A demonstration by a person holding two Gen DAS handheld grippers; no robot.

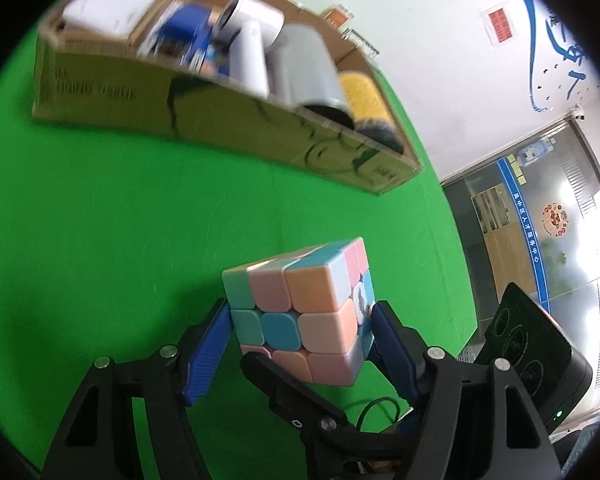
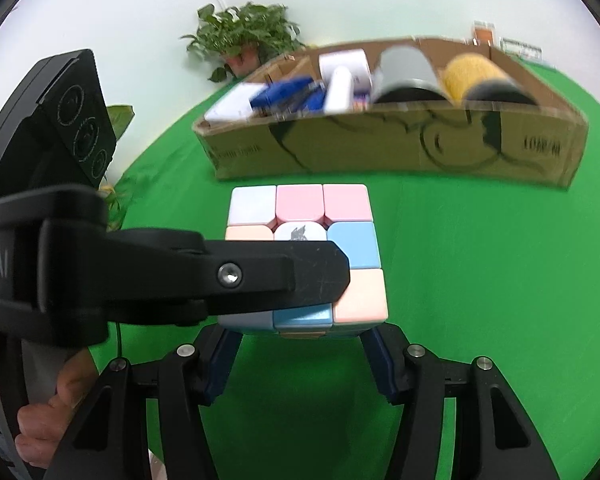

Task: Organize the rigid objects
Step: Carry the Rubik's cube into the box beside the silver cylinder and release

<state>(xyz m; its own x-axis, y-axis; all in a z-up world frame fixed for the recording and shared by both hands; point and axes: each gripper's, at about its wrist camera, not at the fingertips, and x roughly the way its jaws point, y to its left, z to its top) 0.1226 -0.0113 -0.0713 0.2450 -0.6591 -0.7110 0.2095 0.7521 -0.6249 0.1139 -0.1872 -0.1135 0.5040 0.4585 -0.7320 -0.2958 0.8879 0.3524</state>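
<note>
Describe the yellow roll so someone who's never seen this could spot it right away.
Find the cardboard box at the back of the green table. The yellow roll lies at its right end, beside a grey roll. It is the only yellow thing in the box.

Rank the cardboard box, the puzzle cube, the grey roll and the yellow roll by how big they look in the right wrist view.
1. cardboard box, widest by far
2. puzzle cube, though it sits nearest the camera, which inflates it
3. grey roll and yellow roll look about alike; both are blurred, so I won't rank them.
</note>
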